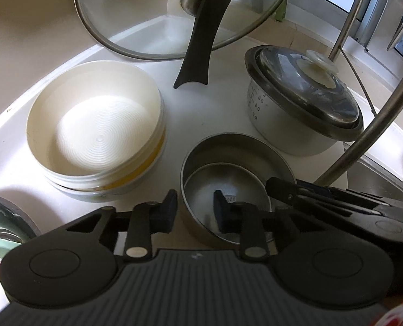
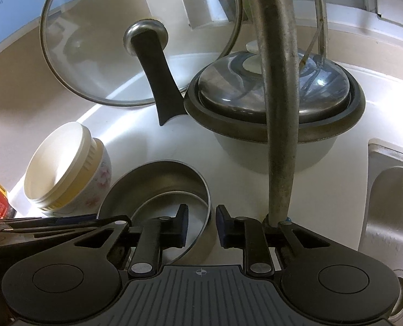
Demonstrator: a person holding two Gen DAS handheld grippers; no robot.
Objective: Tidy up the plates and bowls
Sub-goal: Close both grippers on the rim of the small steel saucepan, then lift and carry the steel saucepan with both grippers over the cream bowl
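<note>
A steel bowl (image 1: 236, 157) with a smaller steel bowl (image 1: 228, 187) inside stands on the white counter. My left gripper (image 1: 194, 212) is open and straddles its left rim, one finger inside. My right gripper (image 2: 202, 225) is open and straddles the right rim of the same bowl (image 2: 158, 179). The right gripper also shows in the left wrist view (image 1: 323, 198) at the bowl's right side. A stack of white bowls (image 1: 95, 125) stands to the left, tilted; it also shows in the right wrist view (image 2: 65, 165).
A glass lid with a black handle (image 1: 185, 13) leans against the back wall. A lidded pot (image 1: 304, 100) stands at the right rear. A curved steel tap (image 2: 277, 81) rises in front of it. A steel sink (image 2: 391, 198) lies to the right.
</note>
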